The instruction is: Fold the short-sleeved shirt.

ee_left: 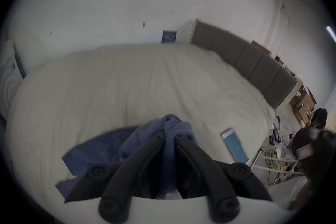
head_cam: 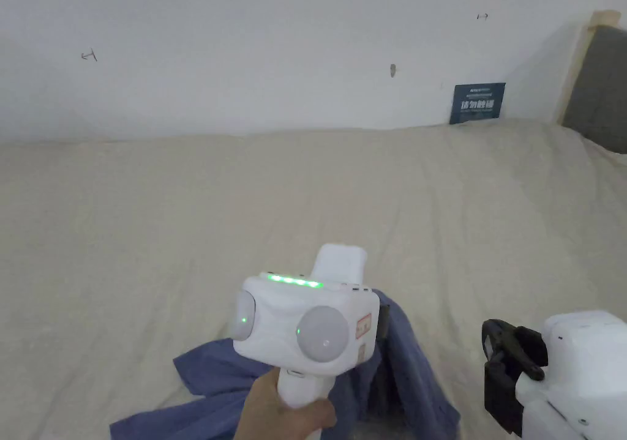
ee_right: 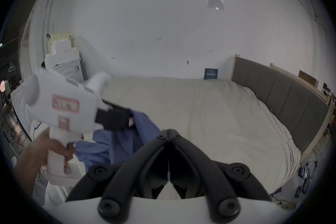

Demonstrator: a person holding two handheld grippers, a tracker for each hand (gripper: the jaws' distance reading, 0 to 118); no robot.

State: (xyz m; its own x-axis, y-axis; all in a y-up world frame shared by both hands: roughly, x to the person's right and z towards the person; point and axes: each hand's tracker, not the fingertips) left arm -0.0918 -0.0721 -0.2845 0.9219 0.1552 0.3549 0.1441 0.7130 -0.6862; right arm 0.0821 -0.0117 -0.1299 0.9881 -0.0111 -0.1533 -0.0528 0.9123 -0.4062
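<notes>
Nearest, the right gripper point(ee_right: 169, 132) hangs over the bed's point(head_cam: 306, 184) front edge, its fingers point(ee_right: 179, 146) pressed together on nothing. Just beyond, the left gripper point(ee_left: 168, 134) has its fingers point(ee_left: 183, 144) clamped on a raised bunch of the blue shirt point(ee_left: 101, 148), which otherwise lies crumpled on the bed. Farther back stands a grey headboard point(ee_right: 283, 98).

The short-sleeved shirt point(head_cam: 404, 361) is a soft blue garment, crumpled and unfolded, lying at the near edge of the cream-covered bed point(head_cam: 306, 190). One bunched part of it is lifted off the bedding into a peak, pinched between the two jaws of the left tool point(ee_left: 168, 134), with folds hanging down from that point. The rest spreads flat and rumpled over the sheet to the left, one darker blue flap reaching outward.
</notes>
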